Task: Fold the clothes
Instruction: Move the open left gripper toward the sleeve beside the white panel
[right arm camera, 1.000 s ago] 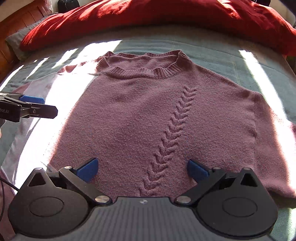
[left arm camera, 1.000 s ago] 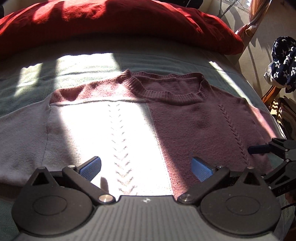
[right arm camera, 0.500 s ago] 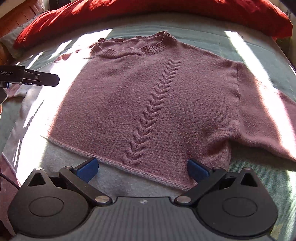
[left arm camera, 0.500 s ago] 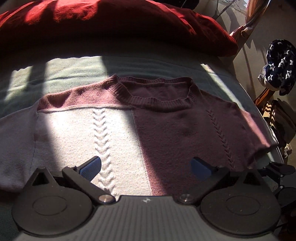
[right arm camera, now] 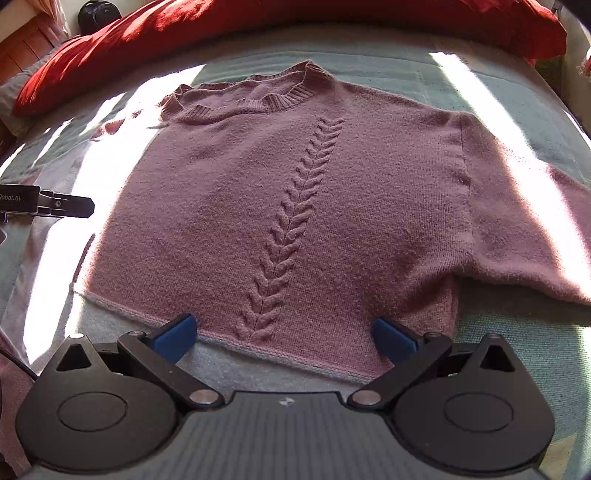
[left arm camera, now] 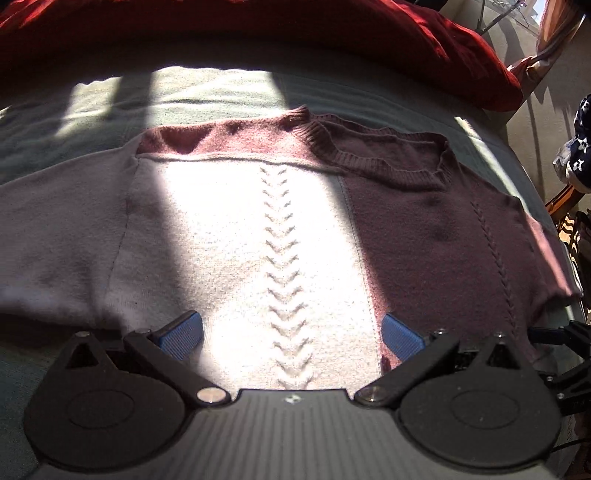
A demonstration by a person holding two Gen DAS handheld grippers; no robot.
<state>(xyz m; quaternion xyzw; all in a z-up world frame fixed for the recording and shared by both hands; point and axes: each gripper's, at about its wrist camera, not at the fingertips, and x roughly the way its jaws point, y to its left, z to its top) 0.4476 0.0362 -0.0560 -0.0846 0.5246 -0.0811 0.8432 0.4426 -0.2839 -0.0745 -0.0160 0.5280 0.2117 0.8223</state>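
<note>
Lying flat on bed (right arm camera: pixel 406 70), sweater (right arm camera: pixel 295 206) ahead of both spread tools.

Sweater (right arm camera: pixel 295 206) right sleeve cut off; left tool (right arm camera: pixel 48 205) mostly out of frame.

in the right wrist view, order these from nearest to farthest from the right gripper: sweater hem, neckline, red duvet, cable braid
1. Sweater hem: just ahead of the right gripper, between its open fingers.
2. Cable braid: runs up the sweater's middle.
3. Neckline: far end of the sweater, left of centre.
4. Red duvet: across the head of the bed.
</note>
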